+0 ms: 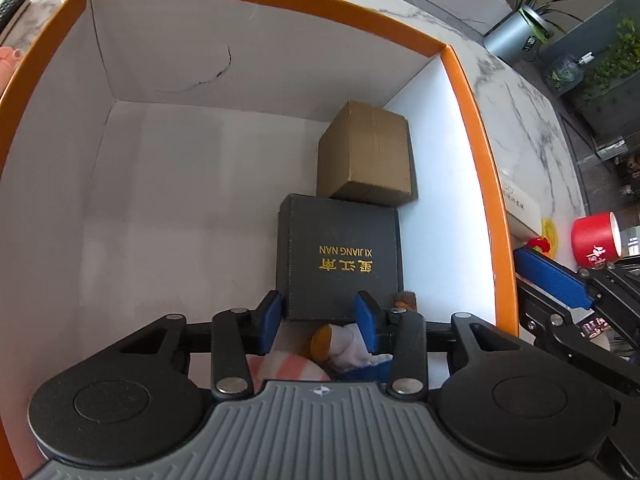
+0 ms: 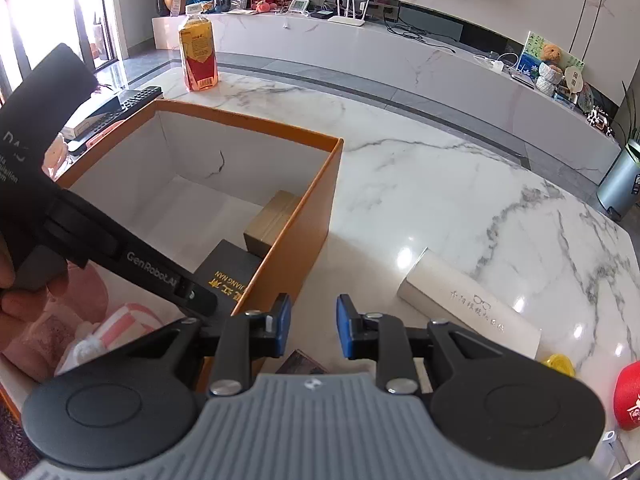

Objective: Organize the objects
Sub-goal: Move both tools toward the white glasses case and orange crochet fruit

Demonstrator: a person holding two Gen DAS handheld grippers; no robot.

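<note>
Left wrist view is showing the left gripper hanging open and empty inside the orange-rimmed box, above the black gift box and soft toy; descending risks clipping both. The right gripper, nearly closed and empty, is hovering outside the wall, beside the white case. Open floor is lying leftward.

We cannot make out the small soft thing with an orange end lying below the black box; the left hand-held gripper covers most of it, and the striped pink cloth beside it too. A brown scrap at the box's corner is too small to name. In the right wrist view the red cup is cut by the picture's edge, the dark card lies mostly under the right hand-held gripper, and the orange storage box hides much of the cardboard box.
</note>
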